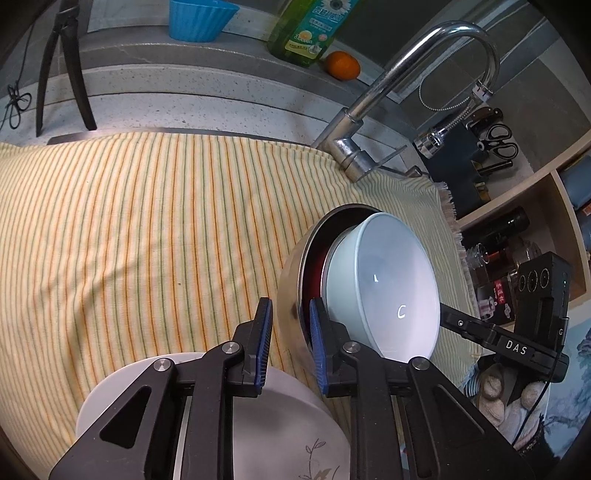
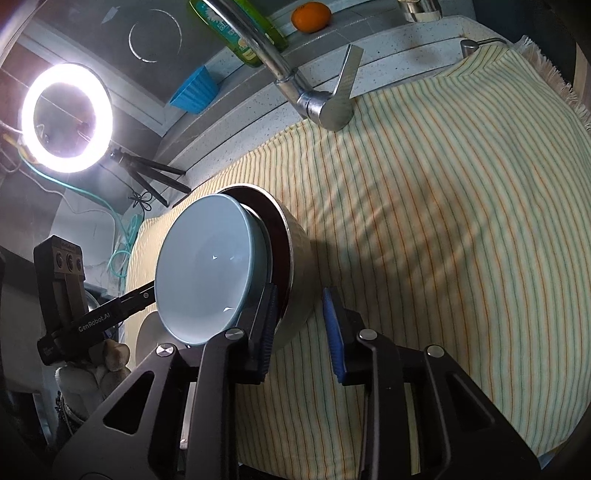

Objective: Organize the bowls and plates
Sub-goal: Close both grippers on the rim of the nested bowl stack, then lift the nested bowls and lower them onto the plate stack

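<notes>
A stack of nested bowls stands on the striped cloth: a steel outer bowl (image 1: 290,284), a dark red bowl (image 1: 314,258) inside it, and a pale blue bowl (image 1: 391,280) innermost. My left gripper (image 1: 290,345) straddles the stack's rim, one pad outside the steel wall, one inside, with a gap showing. My right gripper (image 2: 301,330) straddles the opposite rim of the steel bowl (image 2: 299,258), beside the blue bowl (image 2: 207,269). A white plate (image 1: 280,421) with a leaf print lies under my left gripper.
A yellow striped cloth (image 1: 147,236) covers the sink area. A chrome faucet (image 1: 406,81) rises behind it. A blue cup (image 1: 199,18), a green soap bottle (image 1: 310,29) and an orange (image 1: 341,64) stand on the ledge. A ring light (image 2: 66,118) shines at left.
</notes>
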`<state>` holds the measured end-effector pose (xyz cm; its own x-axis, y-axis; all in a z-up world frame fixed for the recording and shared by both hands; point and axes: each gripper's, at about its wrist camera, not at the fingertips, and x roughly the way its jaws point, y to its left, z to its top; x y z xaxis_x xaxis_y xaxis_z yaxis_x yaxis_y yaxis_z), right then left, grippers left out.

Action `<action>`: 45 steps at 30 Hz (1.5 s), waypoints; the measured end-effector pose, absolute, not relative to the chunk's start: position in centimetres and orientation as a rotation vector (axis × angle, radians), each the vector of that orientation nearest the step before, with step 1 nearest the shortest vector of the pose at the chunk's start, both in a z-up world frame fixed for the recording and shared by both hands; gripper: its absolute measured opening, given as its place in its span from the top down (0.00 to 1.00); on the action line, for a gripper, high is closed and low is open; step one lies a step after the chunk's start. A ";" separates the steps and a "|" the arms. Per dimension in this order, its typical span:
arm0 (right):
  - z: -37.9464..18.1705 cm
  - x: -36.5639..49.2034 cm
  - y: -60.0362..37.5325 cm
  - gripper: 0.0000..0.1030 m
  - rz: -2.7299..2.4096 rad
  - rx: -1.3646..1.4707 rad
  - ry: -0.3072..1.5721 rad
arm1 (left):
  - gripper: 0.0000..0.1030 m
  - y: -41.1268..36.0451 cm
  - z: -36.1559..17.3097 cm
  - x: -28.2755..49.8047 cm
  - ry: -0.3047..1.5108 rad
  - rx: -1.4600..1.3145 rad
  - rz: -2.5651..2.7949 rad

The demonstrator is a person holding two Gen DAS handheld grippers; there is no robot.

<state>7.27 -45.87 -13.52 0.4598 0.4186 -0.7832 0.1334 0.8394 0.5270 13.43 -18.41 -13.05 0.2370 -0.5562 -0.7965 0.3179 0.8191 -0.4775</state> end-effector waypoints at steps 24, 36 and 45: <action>-12.1 8.4 -45.1 0.86 0.236 0.538 1.106 | 0.92 -18.2 -11.0 12.8 1.151 -0.236 -0.583; -8.1 8.0 -42.5 0.86 0.381 0.457 1.075 | 0.92 -14.3 -7.0 8.9 1.043 -0.321 -0.469; -7.6 7.2 -37.8 0.86 0.536 0.376 1.124 | 0.92 -9.7 -7.0 4.5 1.018 -0.433 -0.320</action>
<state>7.18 -37.83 -7.63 0.3279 0.5807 -0.7452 -0.2141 0.8140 0.5400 4.51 -9.66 -6.96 0.4906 -0.4507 -0.7458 0.0567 0.8706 -0.4888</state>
